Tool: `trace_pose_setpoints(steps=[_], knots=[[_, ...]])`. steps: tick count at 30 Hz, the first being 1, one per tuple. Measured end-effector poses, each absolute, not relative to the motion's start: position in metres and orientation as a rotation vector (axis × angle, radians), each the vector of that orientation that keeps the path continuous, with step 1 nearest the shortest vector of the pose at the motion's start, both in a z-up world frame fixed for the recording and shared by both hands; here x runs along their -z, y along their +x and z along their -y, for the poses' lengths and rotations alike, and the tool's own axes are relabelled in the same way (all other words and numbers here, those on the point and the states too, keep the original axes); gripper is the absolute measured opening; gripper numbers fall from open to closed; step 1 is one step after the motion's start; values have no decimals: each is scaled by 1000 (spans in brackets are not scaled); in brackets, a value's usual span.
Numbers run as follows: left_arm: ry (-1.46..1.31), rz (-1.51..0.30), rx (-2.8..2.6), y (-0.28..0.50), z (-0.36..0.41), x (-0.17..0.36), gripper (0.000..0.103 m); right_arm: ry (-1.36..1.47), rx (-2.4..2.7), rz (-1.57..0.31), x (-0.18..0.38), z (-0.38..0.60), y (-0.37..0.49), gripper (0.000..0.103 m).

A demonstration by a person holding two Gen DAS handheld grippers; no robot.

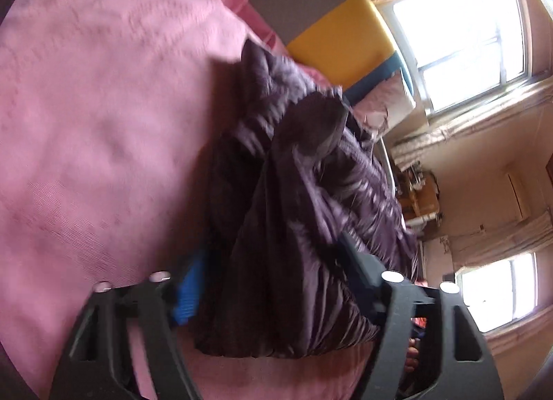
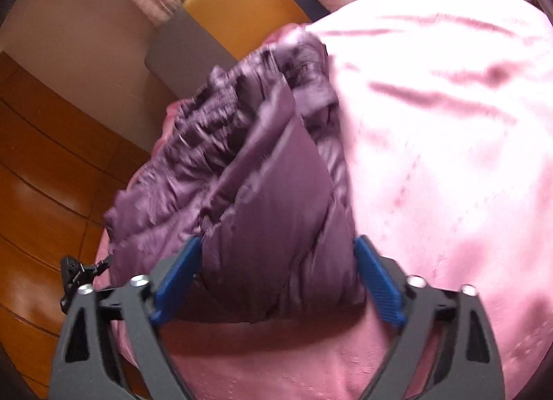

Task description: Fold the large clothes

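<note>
A dark purple quilted puffer jacket (image 1: 297,213) lies bunched on a pink bedspread (image 1: 103,123). In the left wrist view, my left gripper (image 1: 273,282) has its blue-padded fingers on either side of a thick fold of the jacket, gripping it. In the right wrist view, the jacket (image 2: 269,192) fills the gap between the blue pads of my right gripper (image 2: 276,282), which holds another thick part of it above the bedspread (image 2: 449,123). Both views are motion-blurred.
A yellow and blue headboard (image 1: 342,44) and a patterned pillow (image 1: 387,102) are at the bed's head. Bright windows (image 1: 459,40) and curtains line the wall. A wooden floor (image 2: 45,165) lies beside the bed, and a grey panel (image 2: 172,54) stands by the headboard (image 2: 242,9).
</note>
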State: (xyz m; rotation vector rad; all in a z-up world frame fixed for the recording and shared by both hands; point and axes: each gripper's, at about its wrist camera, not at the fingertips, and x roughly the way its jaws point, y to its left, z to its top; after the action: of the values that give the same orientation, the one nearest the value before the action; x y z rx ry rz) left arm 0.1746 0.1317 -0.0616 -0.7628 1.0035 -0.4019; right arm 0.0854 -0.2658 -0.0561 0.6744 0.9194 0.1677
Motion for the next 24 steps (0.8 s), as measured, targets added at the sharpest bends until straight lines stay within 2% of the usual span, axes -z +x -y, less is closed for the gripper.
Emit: trace_pose_setpoints(steps=[1, 2, 4, 5, 7, 12, 20, 21, 23, 24], knots=[[-744, -1008, 406, 175, -127, 64, 45, 671, -169, -920, 57, 263, 86, 63], [-717, -1004, 408, 173, -123, 64, 41, 681, -182, -923, 58, 262, 86, 52], [-698, -996, 421, 168, -120, 63, 24, 686, -198, -926, 56, 260, 83, 37], [-689, -993, 423, 164, -121, 62, 21, 679, -202, -927, 54, 259, 80, 32], [-680, -985, 426, 159, -123, 60, 14, 671, -219, -932, 50, 256, 73, 28], [-649, -984, 444, 133, -125, 56, 11, 654, -251, -950, 41, 254, 43, 26], [-646, -1039, 481, 37, -142, 56, 10, 571, -308, -1012, 22, 249, -32, 27], [-647, -1043, 478, 24, -145, 55, 10, 541, -308, -1016, 17, 247, -38, 28], [-618, -1045, 463, 4, -147, 50, 14, 483, -285, -1005, 6, 246, -40, 42], [-608, -1043, 442, -4, -151, 48, 19, 452, -263, -988, 0, 246, -38, 47]])
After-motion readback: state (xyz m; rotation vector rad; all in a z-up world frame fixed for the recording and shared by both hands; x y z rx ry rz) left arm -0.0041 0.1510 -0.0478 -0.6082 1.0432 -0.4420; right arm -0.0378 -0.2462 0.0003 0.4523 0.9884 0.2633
